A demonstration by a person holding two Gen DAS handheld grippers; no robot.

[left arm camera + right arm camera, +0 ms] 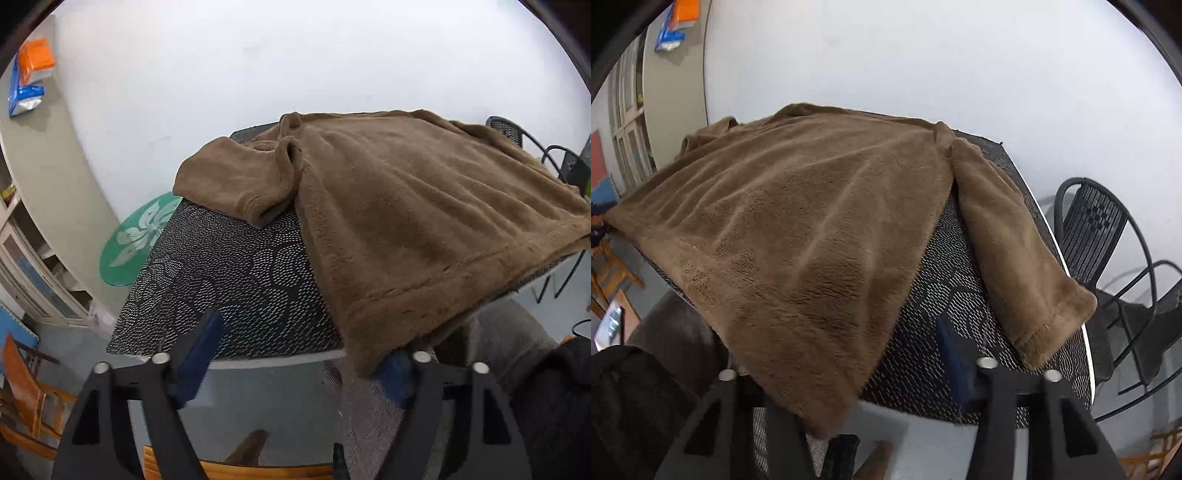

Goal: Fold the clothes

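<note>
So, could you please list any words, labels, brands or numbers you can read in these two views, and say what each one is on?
No text can be read in either view.
Orange and blue packages high on the wall at left: printing is there, but too small and blurred to read.
Green round disc beside the table: only a white flower emblem, no letters.
Brown fleece garment and patterned table mat: no label or print showing.

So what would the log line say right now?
sweater: flat on table, hem overhanging | left gripper: open | right gripper: open | fold: not begun
</note>
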